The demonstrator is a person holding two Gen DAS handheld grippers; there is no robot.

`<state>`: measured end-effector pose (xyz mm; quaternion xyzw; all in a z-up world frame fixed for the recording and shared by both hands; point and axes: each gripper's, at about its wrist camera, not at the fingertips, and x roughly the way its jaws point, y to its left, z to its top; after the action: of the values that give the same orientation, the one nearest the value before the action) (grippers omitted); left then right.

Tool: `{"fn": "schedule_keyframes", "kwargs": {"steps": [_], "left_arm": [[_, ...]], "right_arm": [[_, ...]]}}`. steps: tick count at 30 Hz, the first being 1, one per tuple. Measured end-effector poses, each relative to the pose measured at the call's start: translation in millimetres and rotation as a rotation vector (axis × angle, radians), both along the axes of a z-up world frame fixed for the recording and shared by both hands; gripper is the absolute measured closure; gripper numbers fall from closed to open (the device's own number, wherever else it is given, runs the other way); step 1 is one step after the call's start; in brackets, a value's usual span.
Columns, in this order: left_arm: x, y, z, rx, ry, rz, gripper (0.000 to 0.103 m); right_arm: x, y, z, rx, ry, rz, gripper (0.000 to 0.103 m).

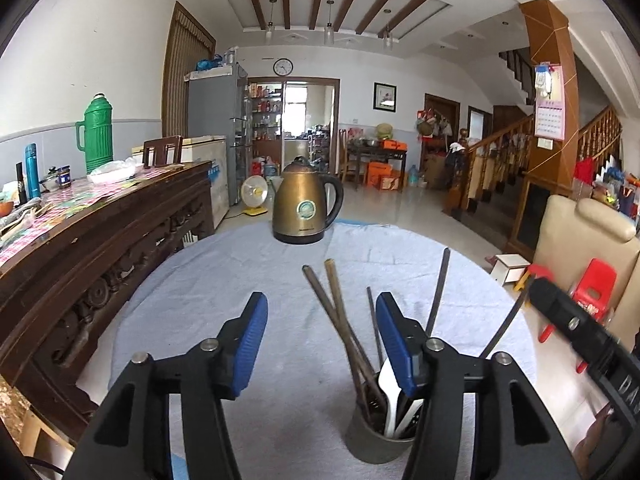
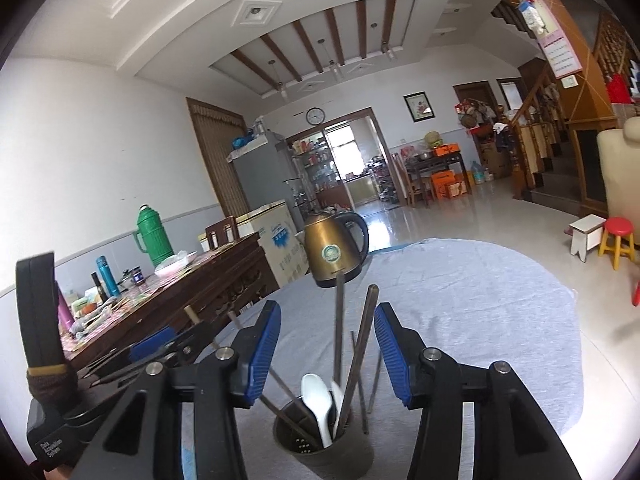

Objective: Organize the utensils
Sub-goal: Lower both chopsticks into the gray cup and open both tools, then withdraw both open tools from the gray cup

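- Tipping is my main worry: the utensil holder (image 2: 320, 446) sits low and centre in the right wrist view, loaded with long chopsticks (image 2: 357, 354) that lean outward, so a nudge from either gripper could topple it or flick a stick onto the cloth.
- I judge the right gripper (image 2: 326, 354) likeliest to catch them; its blue pads stand spread with the sticks rising between, touching neither pad.
- My left gripper (image 1: 322, 344) is also spread and empty, with the holder at lower right, partly behind its right finger.
- The holder is a dark, perforated cup; a white spoon (image 2: 318, 406) stands inside.
- It rests on the grey tablecloth (image 2: 480, 300), a brass kettle (image 2: 334, 250) well beyond.
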<state>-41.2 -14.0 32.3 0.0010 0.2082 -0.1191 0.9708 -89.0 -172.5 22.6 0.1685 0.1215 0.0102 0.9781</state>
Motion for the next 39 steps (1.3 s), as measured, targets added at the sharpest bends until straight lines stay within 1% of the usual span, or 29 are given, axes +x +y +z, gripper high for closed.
{"fn": "schedule_keyframes", "kwargs": {"steps": [8, 10, 14, 18, 21, 27, 31, 35, 39], "left_arm": [[1.7, 5.0, -2.6, 0.035, 0.009, 0.030, 0.037], [3.0, 6.2, -4.2, 0.044, 0.017, 0.040, 0.034], [5.7, 8.7, -7.6, 0.064, 0.035, 0.057, 0.030], [5.4, 13.1, -10.2, 0.071, 0.046, 0.062, 0.025], [5.8, 21.6, -13.7, 0.062, 0.058, 0.076, 0.021], [14.8, 45.0, -27.1, 0.041, 0.118, 0.135, 0.020], [22.3, 59.7, -37.8, 0.037, 0.163, 0.181, 0.020], [34.4, 70.5, -54.7, 0.047, 0.239, 0.214, 0.020], [44.7, 77.5, -70.9, 0.040, 0.318, 0.220, 0.020]], "right_arm": [[-3.7, -22.1, 1.3, 0.037, 0.017, -0.070, 0.050], [-3.3, -27.6, 0.8, 0.049, 0.026, -0.085, 0.050], [-3.7, -34.9, -0.2, 0.064, 0.043, -0.100, 0.050], [-4.1, -40.8, -2.6, 0.073, 0.060, -0.117, 0.050], [-4.4, -46.8, -5.4, 0.086, 0.074, -0.132, 0.049], [-4.4, -65.0, -15.0, 0.131, 0.126, -0.173, 0.049], [-3.1, -70.2, -21.5, 0.142, 0.160, -0.195, 0.049], [0.8, -73.1, -30.6, 0.141, 0.198, -0.209, 0.047], [6.7, -77.3, -43.5, 0.139, 0.254, -0.226, 0.047]]}}
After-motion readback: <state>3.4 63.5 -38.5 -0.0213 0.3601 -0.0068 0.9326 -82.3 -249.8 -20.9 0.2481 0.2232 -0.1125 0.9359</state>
